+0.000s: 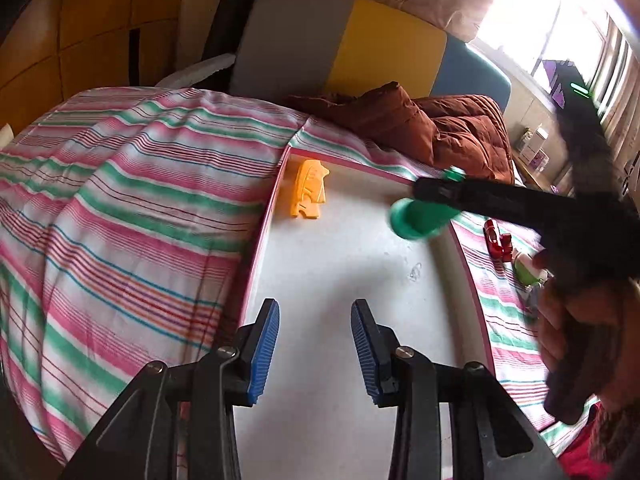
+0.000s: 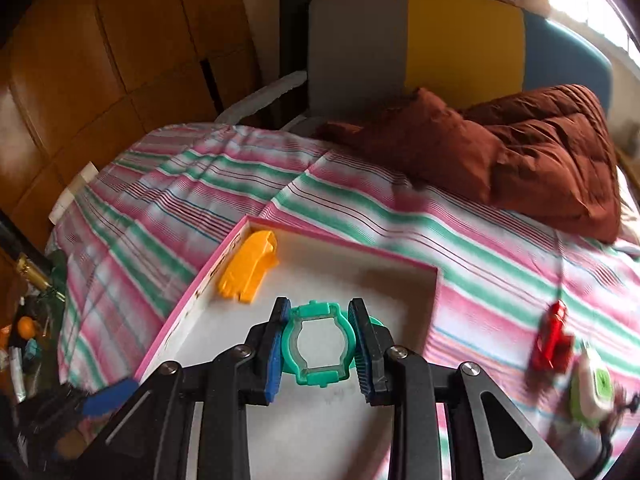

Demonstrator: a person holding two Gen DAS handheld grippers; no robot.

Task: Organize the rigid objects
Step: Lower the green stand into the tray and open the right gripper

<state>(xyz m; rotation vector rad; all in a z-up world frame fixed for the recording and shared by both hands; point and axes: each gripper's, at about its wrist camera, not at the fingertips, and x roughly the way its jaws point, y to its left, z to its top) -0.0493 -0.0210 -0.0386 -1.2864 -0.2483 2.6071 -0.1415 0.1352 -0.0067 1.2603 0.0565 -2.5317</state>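
Clamping green ring (image 2: 319, 350), right gripper (image 2: 319, 354) hides its sides; left gripper (image 1: 315, 354) released, empty.

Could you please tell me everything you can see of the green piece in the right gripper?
The green piece looks like teal moulded plastic: a round open frame with small lugs at its ends. The right gripper clamps it between blue ribbed pads, holding it above the white tray, touching nothing else.

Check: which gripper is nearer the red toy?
Right. The right gripper holds a green ring over the tray's far right side, close to the red toy; the left gripper hangs empty, nearer the tray's middle.
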